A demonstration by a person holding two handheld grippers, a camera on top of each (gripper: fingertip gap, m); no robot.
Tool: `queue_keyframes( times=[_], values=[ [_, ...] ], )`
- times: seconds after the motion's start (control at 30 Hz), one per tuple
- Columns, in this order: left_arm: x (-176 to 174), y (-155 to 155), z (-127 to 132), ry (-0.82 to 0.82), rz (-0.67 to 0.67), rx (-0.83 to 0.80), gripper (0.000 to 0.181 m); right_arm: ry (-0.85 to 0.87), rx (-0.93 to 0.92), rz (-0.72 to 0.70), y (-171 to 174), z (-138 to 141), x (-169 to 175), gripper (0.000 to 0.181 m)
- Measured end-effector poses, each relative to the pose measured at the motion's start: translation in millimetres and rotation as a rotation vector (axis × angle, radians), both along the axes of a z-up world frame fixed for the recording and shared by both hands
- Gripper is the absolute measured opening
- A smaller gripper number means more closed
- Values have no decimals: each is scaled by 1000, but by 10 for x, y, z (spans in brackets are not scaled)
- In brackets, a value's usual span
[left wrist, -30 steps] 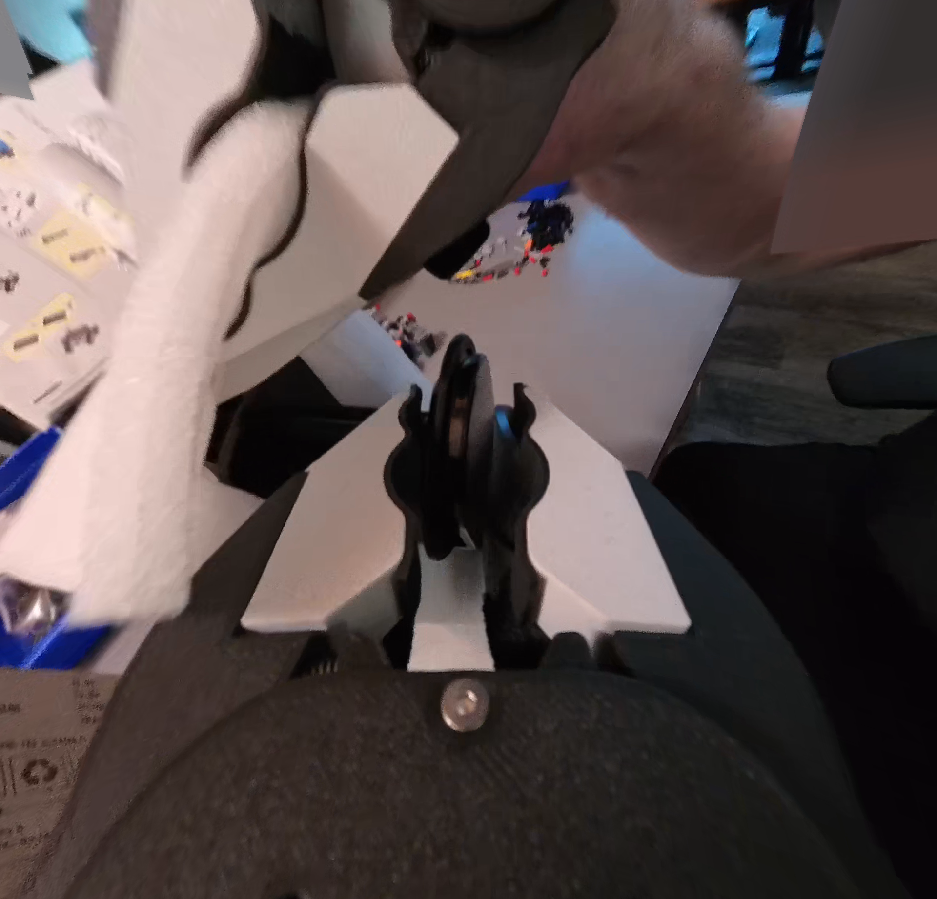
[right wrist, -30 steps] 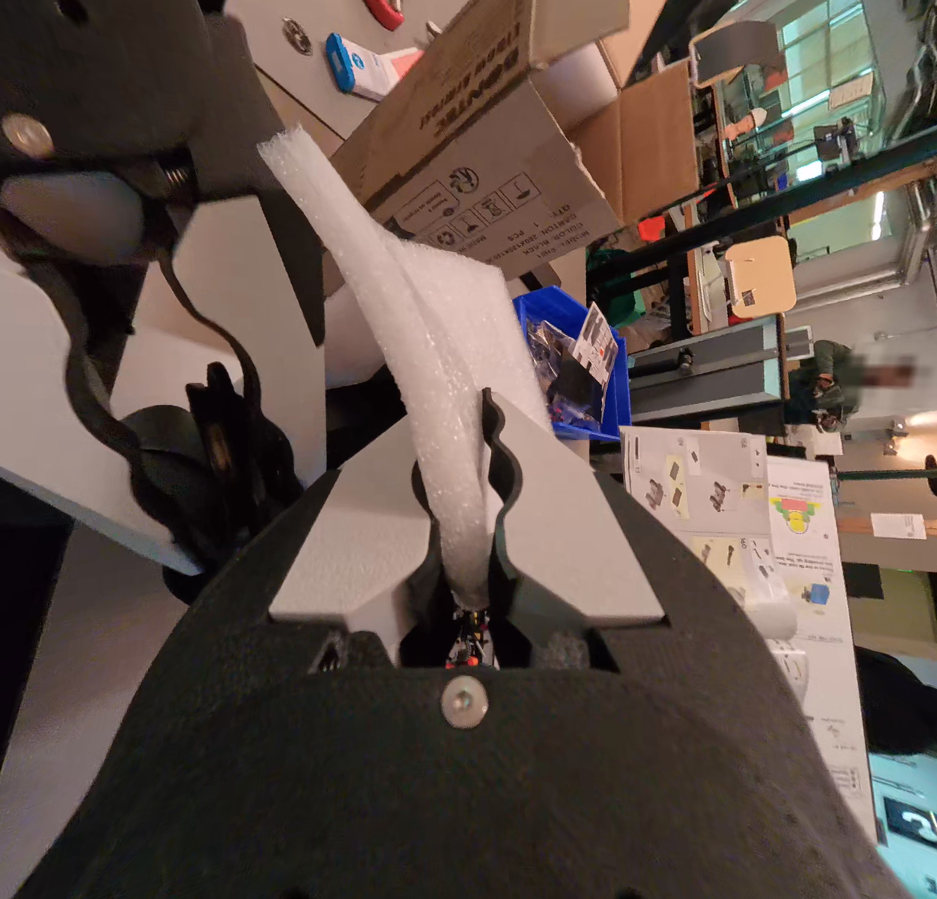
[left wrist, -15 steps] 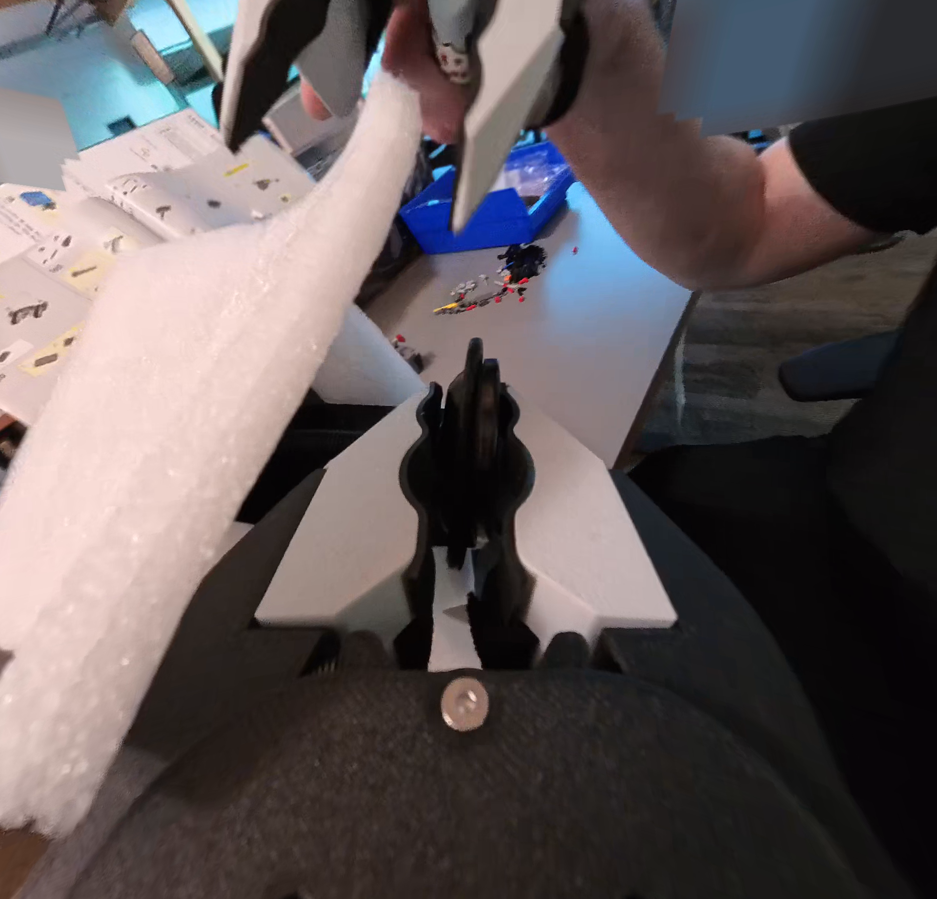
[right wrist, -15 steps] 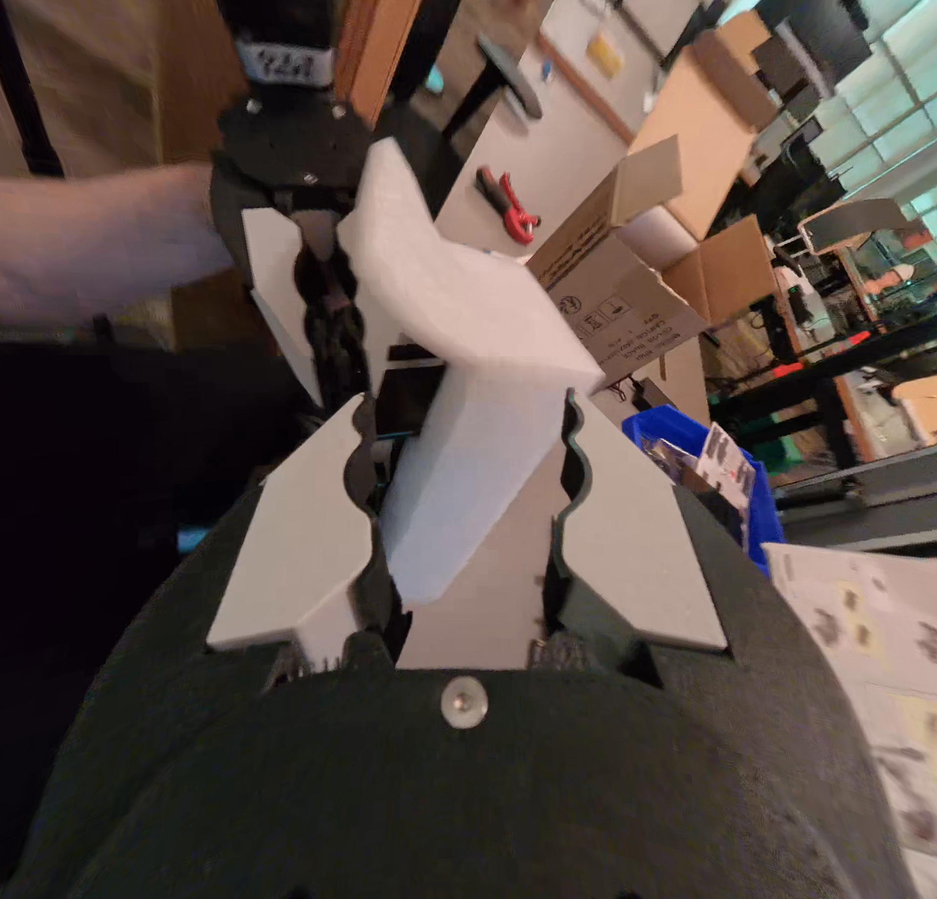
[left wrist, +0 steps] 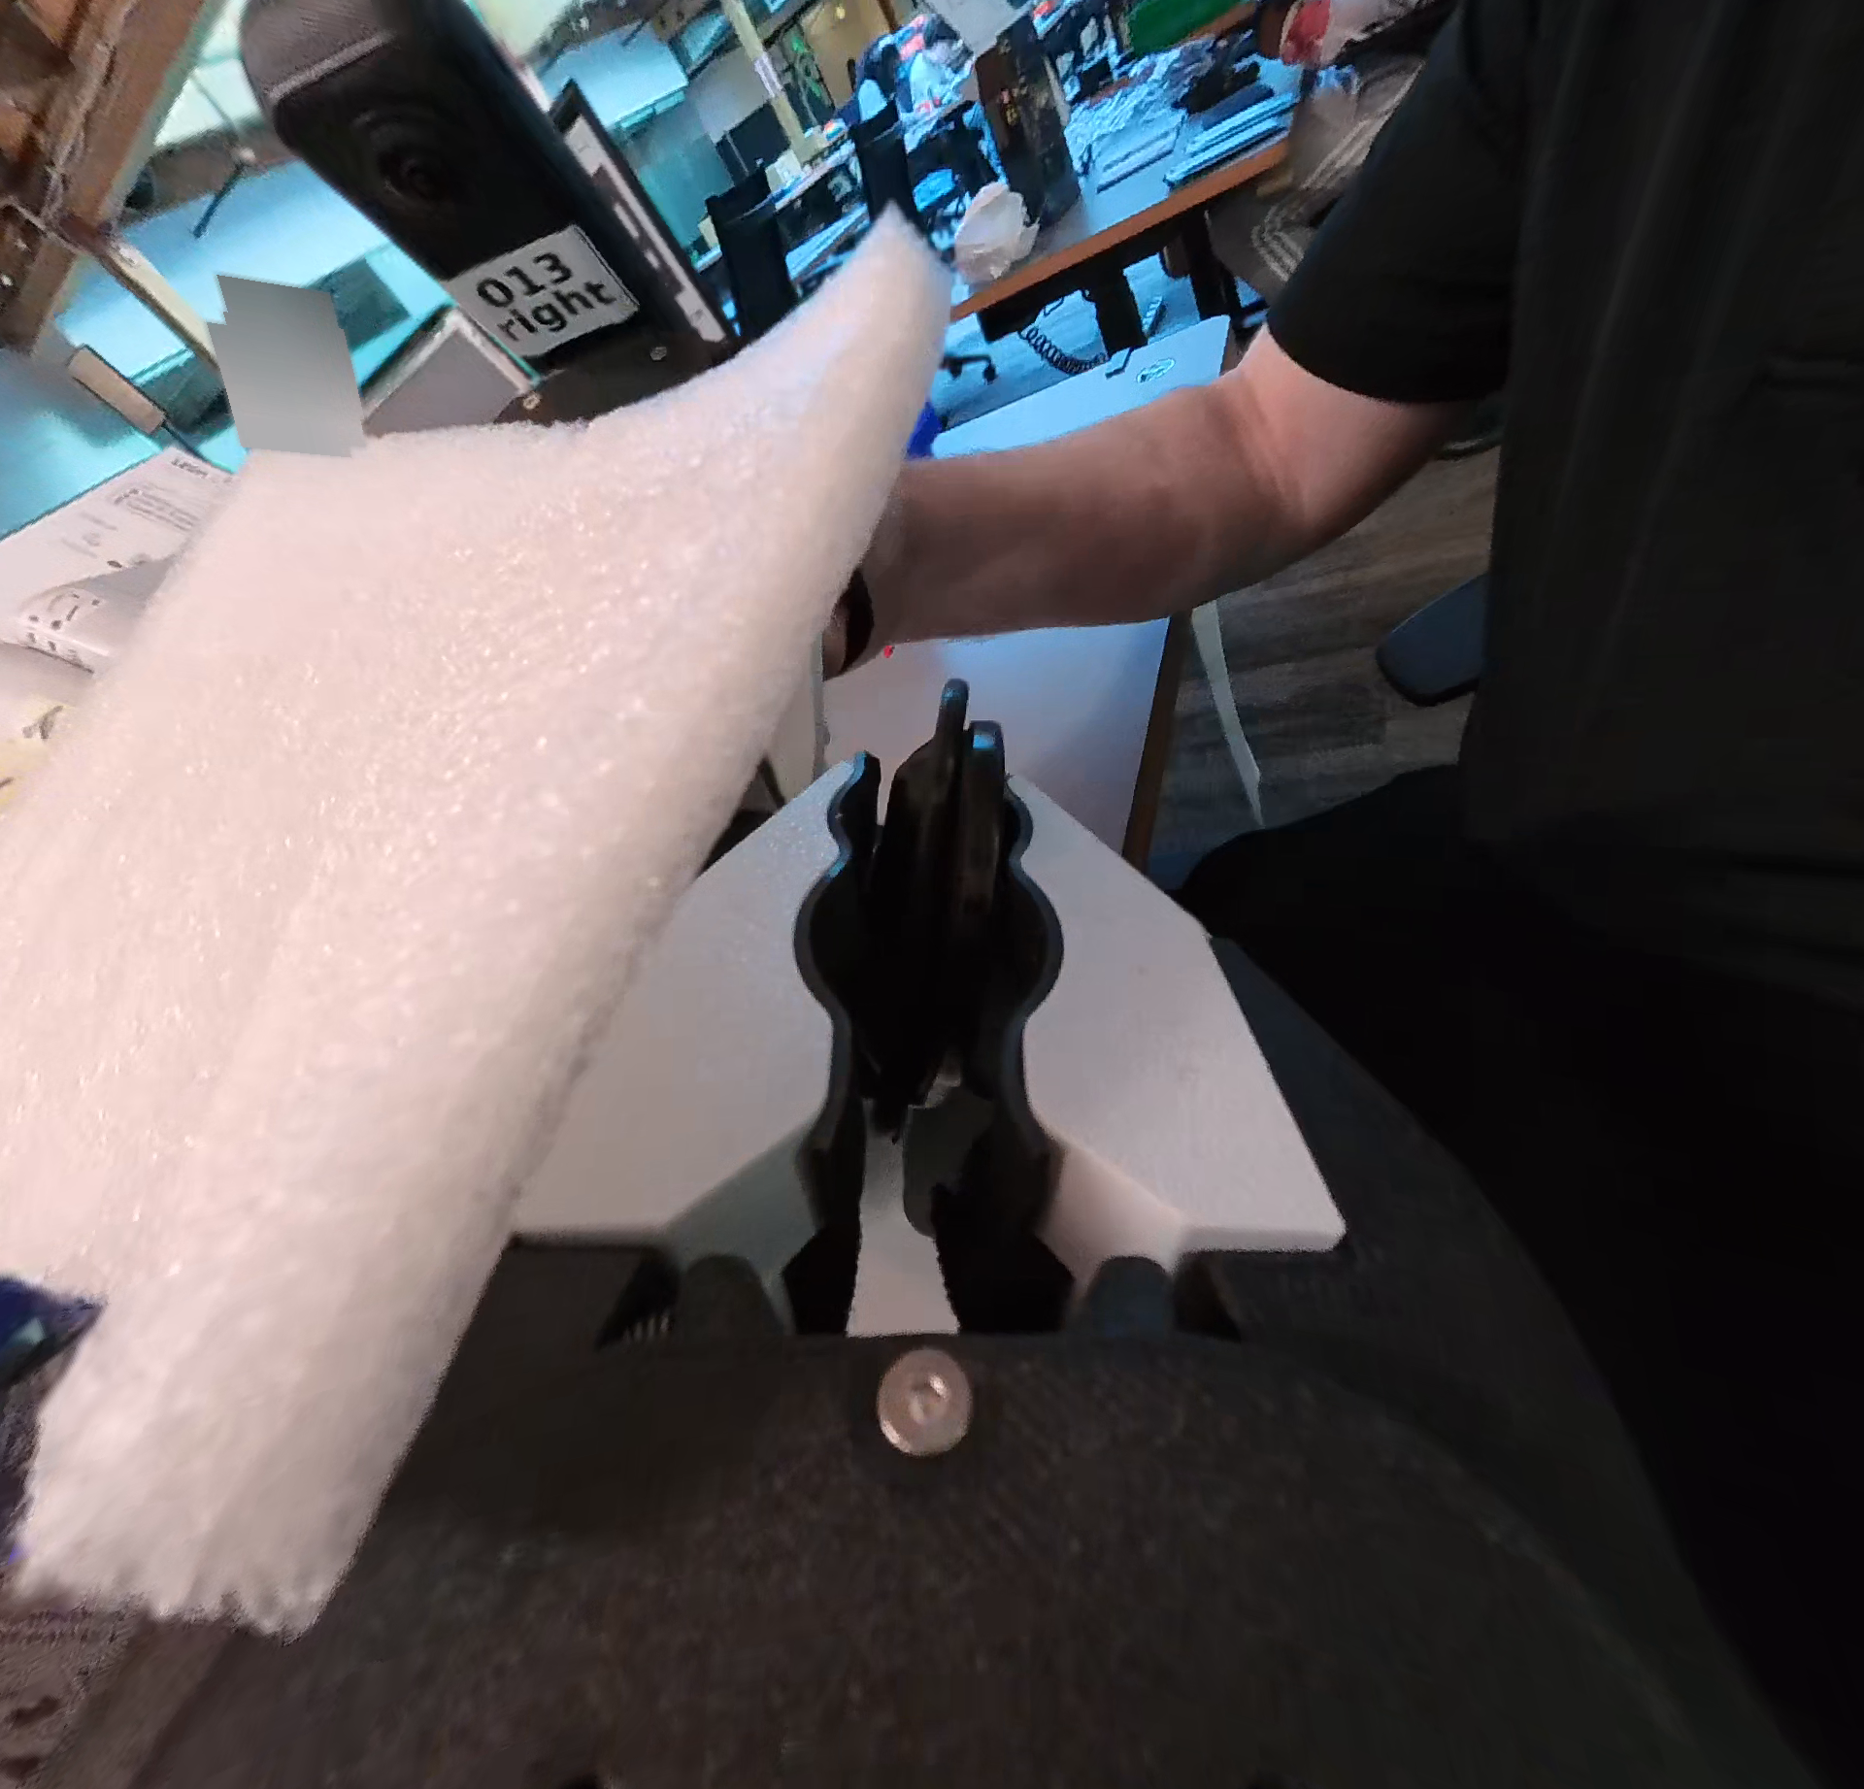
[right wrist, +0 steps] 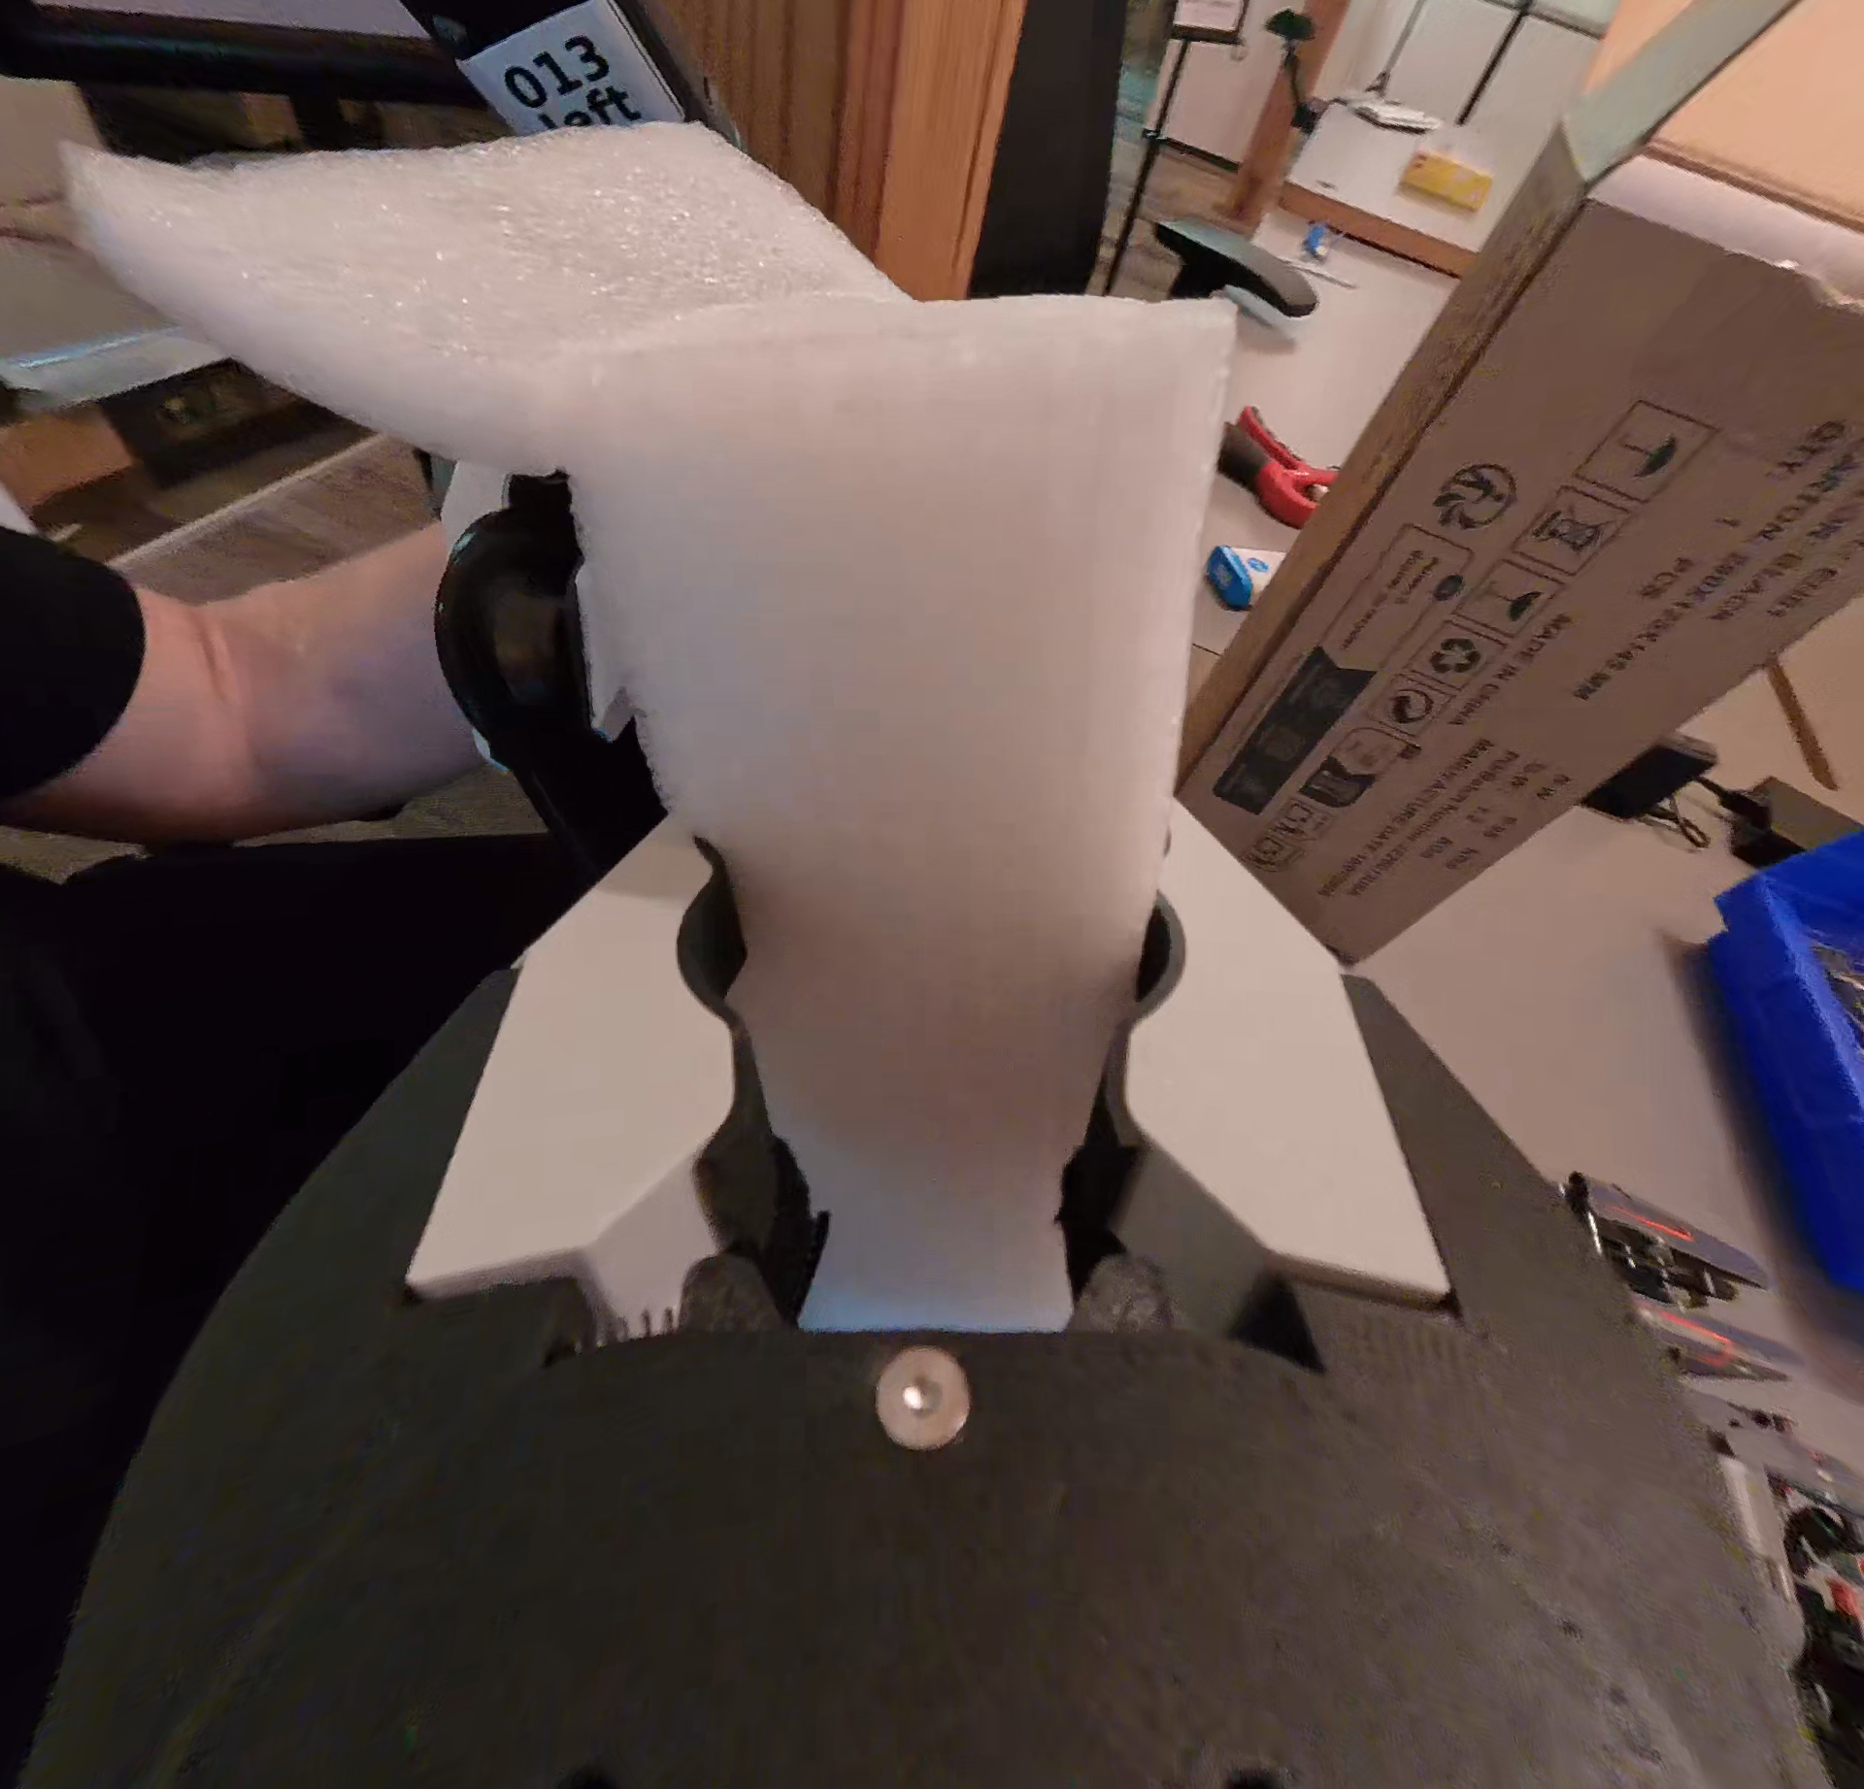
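Workshop table (right wrist: 1574,1014) beside the cardboard box (right wrist: 1533,571): right tongs (right wrist: 933,944), now spread wider, loosely straddle the foam sheet (right wrist: 888,631); left tongs (left wrist: 933,823) stay clamped on a black part (left wrist: 943,893).

In the right wrist view a foam sheet (right wrist: 908,692) stands between the fingers of the right gripper (right wrist: 933,944) and bends off to the left at its far end, over the left gripper (right wrist: 525,631) on the near left. A cardboard box (right wrist: 1553,571) leans on the table (right wrist: 1493,1055) to the right, with a bin (right wrist: 1795,1014) nearer on the right edge. In the left wrist view the sheet lies across the left, a flat part (left wrist: 938,893) between the fingers ahead, and an arm (left wrist: 1099,530) beyond.
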State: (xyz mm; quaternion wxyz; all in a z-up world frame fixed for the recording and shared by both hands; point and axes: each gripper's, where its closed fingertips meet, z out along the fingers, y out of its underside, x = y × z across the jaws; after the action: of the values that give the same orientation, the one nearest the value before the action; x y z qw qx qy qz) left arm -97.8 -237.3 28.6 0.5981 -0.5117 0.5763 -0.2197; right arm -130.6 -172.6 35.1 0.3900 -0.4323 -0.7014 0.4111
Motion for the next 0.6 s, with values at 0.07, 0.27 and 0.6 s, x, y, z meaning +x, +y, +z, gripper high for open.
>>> queue_keyframes(
  times=[0.07,0.27,0.6],
  values=[
    [11,12,15,-4,-22,17,19,3,17,-29,33,13,27,70],
    [91,328,6,25,3,58,19,-6,206,-233,370,138,245,66],
    [-31,870,-571,27,237,-151,25,-91,568,-541,778,-310,427,66]
  ],
)
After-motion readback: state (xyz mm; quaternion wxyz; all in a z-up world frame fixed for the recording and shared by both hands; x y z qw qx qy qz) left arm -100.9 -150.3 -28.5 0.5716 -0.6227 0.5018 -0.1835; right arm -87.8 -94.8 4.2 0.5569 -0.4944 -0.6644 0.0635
